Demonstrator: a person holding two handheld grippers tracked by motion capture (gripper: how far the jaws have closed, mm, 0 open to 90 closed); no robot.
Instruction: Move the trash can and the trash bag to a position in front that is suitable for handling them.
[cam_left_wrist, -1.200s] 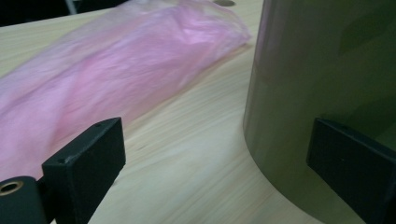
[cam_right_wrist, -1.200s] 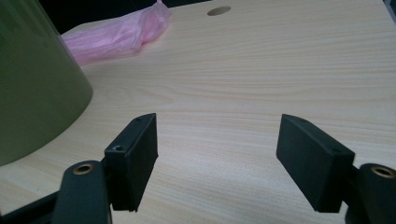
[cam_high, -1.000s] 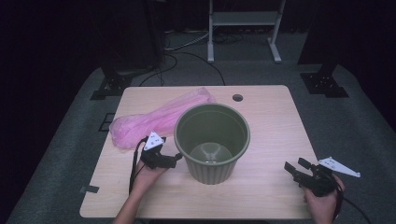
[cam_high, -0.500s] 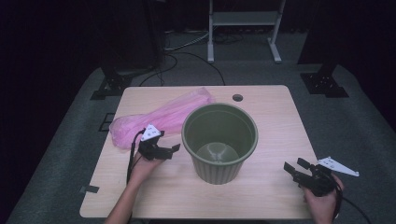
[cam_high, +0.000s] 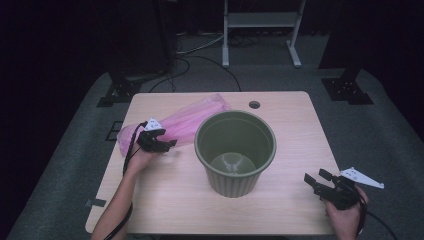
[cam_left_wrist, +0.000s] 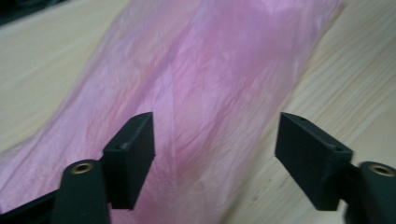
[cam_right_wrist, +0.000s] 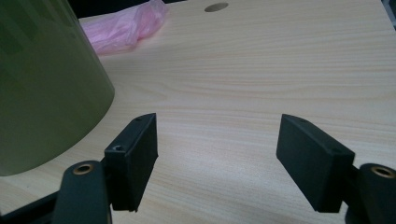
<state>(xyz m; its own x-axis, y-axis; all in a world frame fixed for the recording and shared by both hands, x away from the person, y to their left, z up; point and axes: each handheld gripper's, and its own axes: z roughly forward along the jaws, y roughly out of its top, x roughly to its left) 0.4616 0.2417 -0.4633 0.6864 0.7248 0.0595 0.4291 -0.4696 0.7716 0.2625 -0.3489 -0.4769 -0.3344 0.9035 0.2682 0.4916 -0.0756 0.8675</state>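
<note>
An olive green bin (cam_high: 235, 150) stands upright and empty in the middle of the wooden table (cam_high: 295, 120). A crumpled pink plastic bag (cam_high: 185, 122) lies flat to its left, stretching toward the far side. My left gripper (cam_high: 167, 145) hovers open over the bag's near end, and the pink film (cam_left_wrist: 196, 93) spreads under its jaws. My right gripper (cam_high: 315, 179) rests open near the table's front right corner, jaws pointing toward the bin (cam_right_wrist: 42, 84), with nothing between them. The bag's far end (cam_right_wrist: 126, 25) shows past the bin.
A round cable hole (cam_high: 254, 104) sits near the table's far edge. Beyond the table are dark floor, cables and a metal stand (cam_high: 260, 30). Bare wood (cam_right_wrist: 261, 70) lies between the right gripper and the bin.
My left gripper has moved away from the bin's left side, farther and leftward, onto the pink bag. The right gripper has stayed in place.
</note>
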